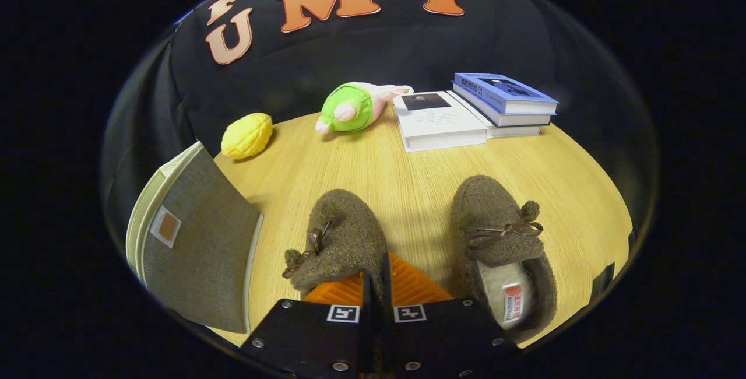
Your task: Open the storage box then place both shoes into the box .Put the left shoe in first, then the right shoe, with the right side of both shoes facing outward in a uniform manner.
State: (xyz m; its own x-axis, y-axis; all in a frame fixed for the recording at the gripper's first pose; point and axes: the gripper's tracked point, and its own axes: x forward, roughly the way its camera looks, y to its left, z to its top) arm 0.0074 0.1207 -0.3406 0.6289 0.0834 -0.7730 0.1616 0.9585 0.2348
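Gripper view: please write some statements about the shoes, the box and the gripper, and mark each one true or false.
1. The gripper is shut on the left shoe. True: both fingers press on its edge.
2. The right shoe already lies inside the storage box. False: it stands on the table, beside the fingers.
3. The storage box stands beside the left shoe, on the side away from the right shoe. True.
4. The books lie between the two shoes. False: they lie far beyond the shoes, near the plush toy.
5. A yellow toy lies beyond the box. True.
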